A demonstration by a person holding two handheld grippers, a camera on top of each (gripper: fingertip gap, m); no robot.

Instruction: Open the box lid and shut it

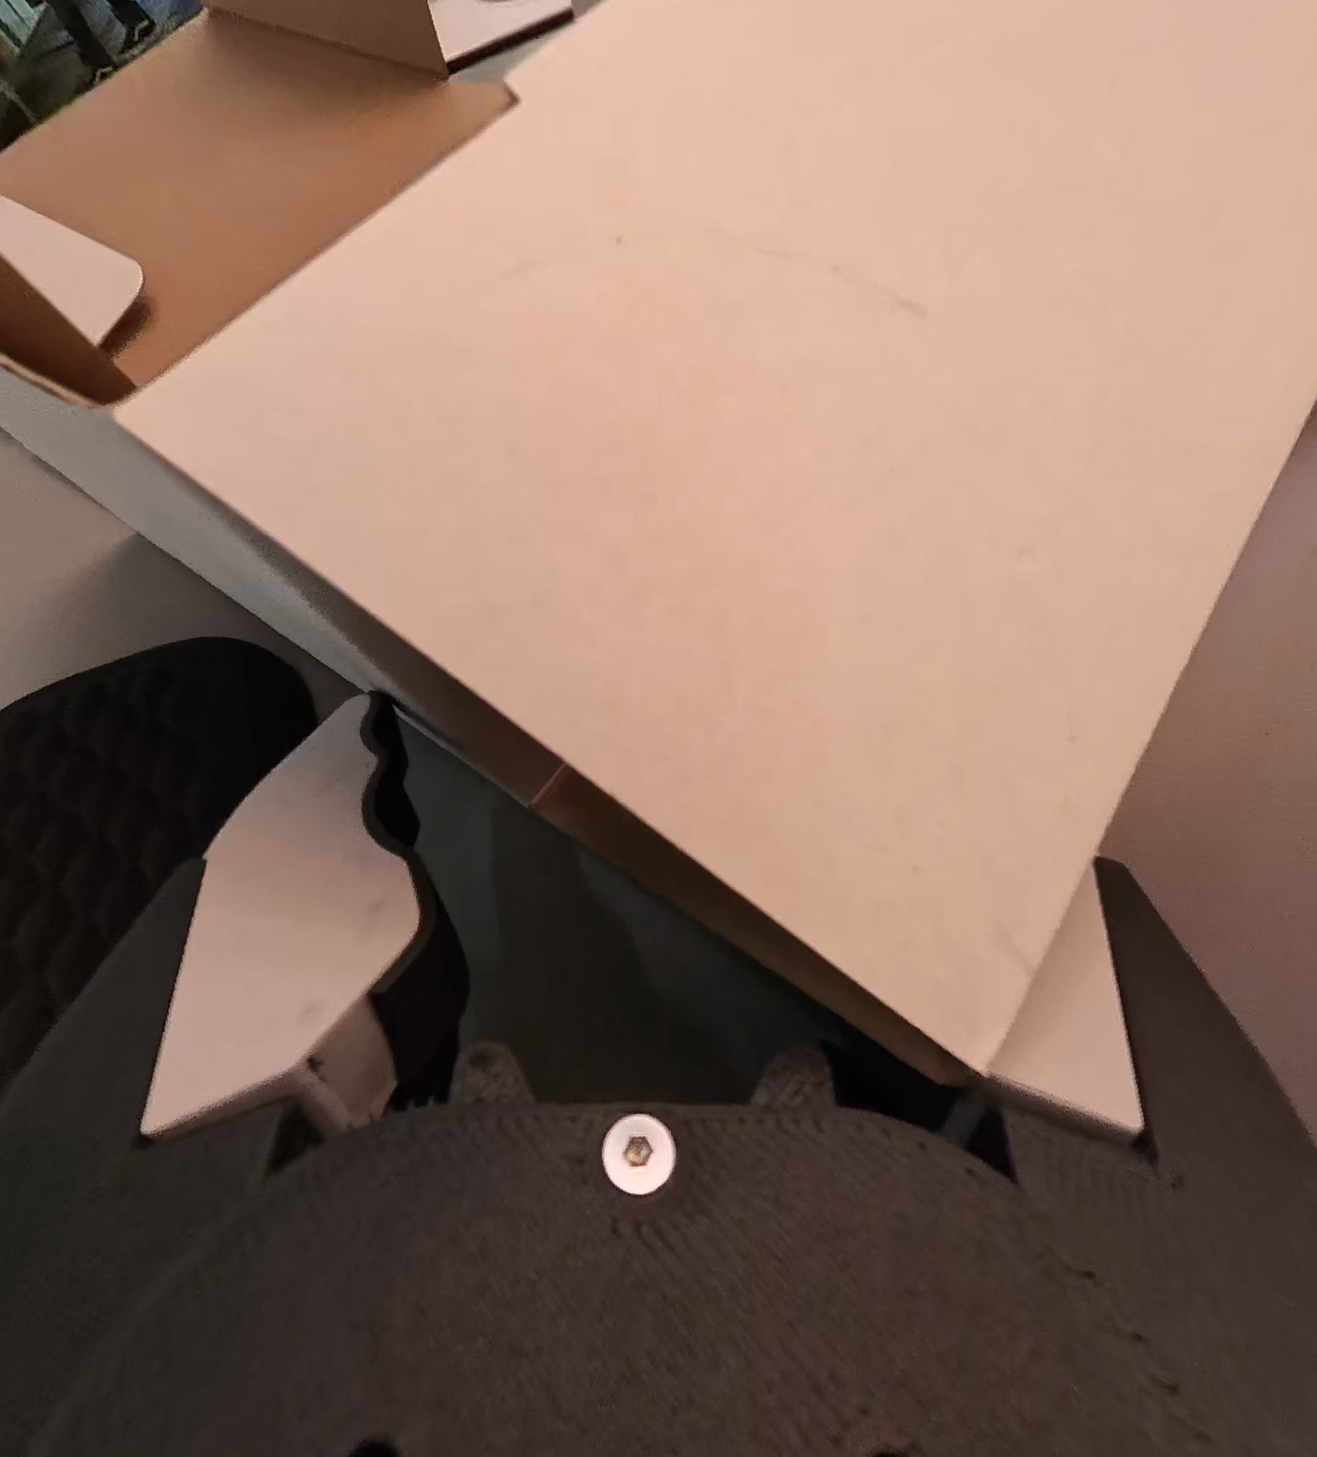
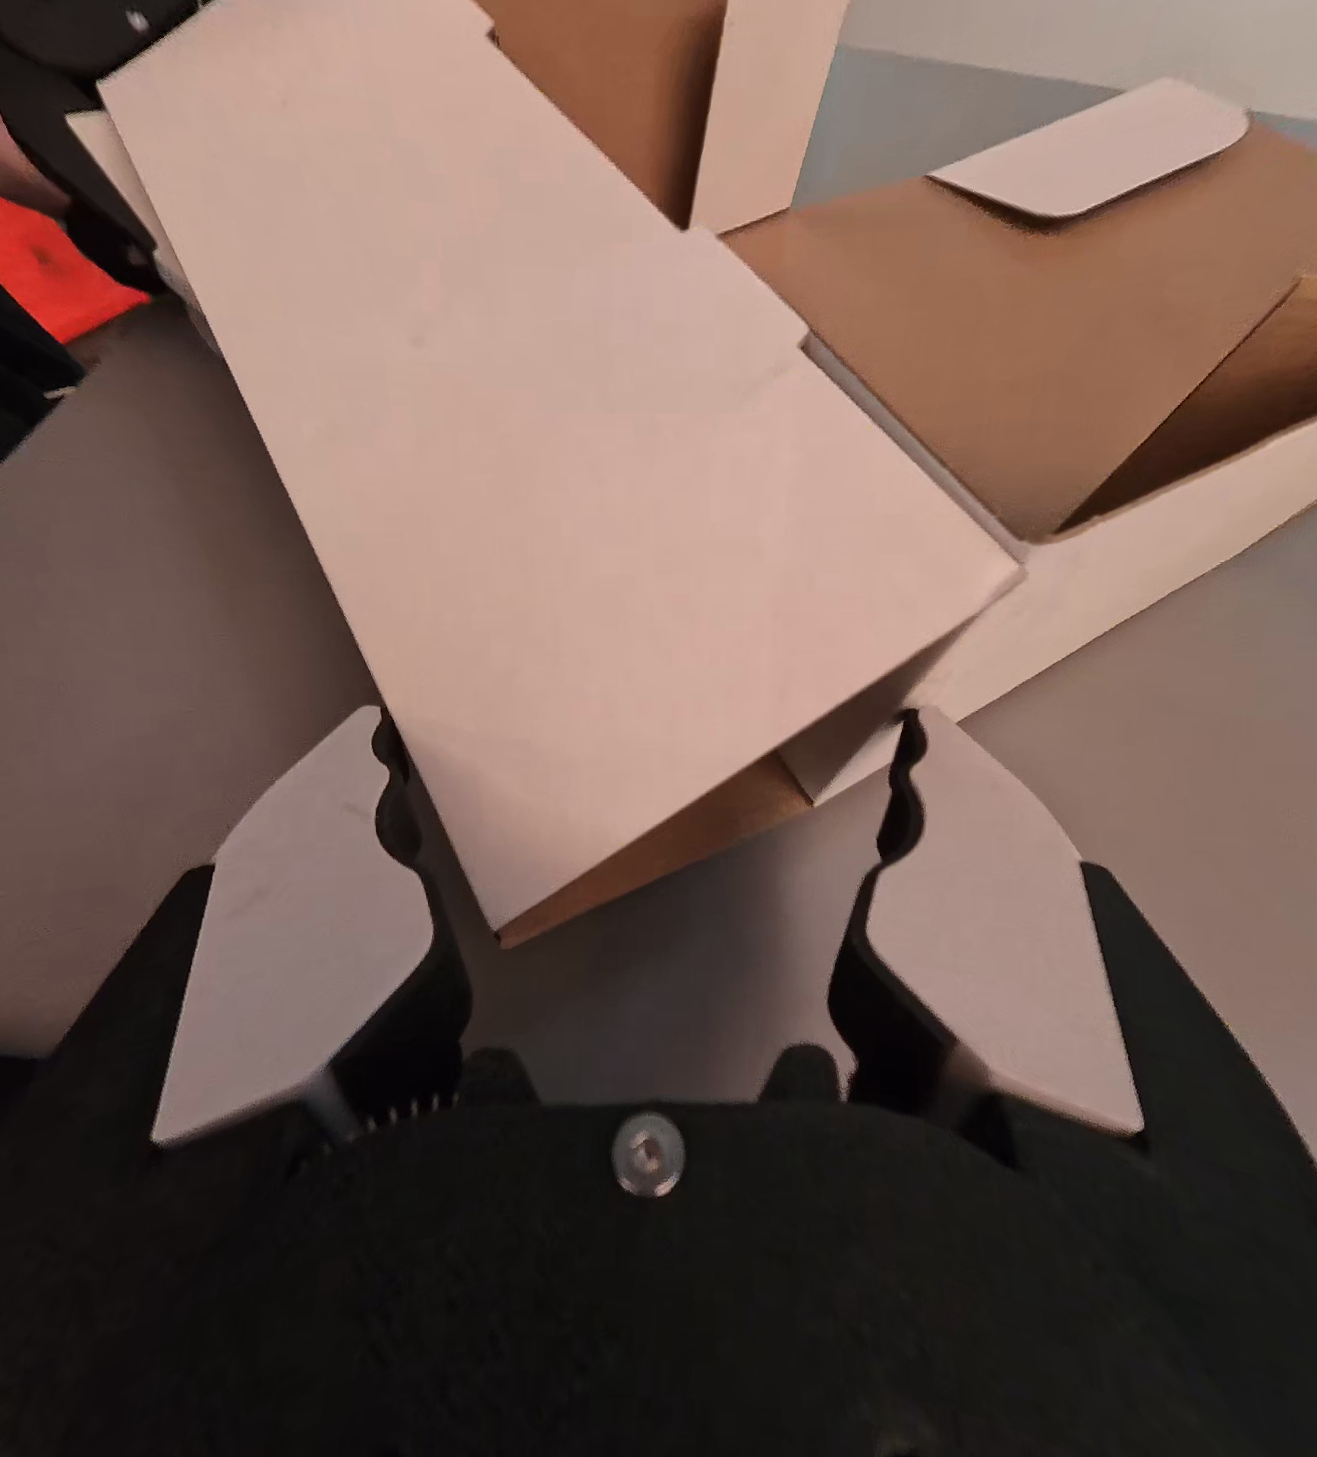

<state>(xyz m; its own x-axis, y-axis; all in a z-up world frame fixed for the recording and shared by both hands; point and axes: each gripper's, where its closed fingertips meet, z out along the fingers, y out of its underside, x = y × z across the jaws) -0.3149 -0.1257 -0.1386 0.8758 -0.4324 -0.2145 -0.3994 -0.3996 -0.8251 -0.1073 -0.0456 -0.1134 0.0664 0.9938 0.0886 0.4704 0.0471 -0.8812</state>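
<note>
Cardboard: white outside, brown inside; that is all the box point(image 2: 1112, 378) and its lid point(image 2: 560, 441) are made of, so I expect both to flex easily.
Box position: it sits on the grey desk point(image 2: 87, 591), and its brown interior is exposed beyond the lid, with a rounded tuck flap point(image 2: 1097, 158) standing up at the far side.
Lid: a long white panel lifted off the box and tilted, its free edge toward my 2 tools. I read it as partly open and kept there so it can swing on its hinge fold.
Left tool point(image 1: 734, 788): the lid's lower edge runs between its 2 fingers. I see the left finger point(image 1: 300, 907) clear of the card, while the lid hides most of the right one, so I cannot tell whether it is pinching or only cradling the edge.
Right tool point(image 2: 647, 725): its fingers are spread apart, and the lid's near corner pokes into the gap. The left pad appears to meet the card edge and the right pad stands clear; nothing is gripped.
Why so: I judge the right tool waits as a guide or stop at the corner, while the left one carries the lid.
Stage: my guess is mid-swing, but the direction is unreadable.
Risk: thin card may buckle if pushed from 1 corner.
</note>
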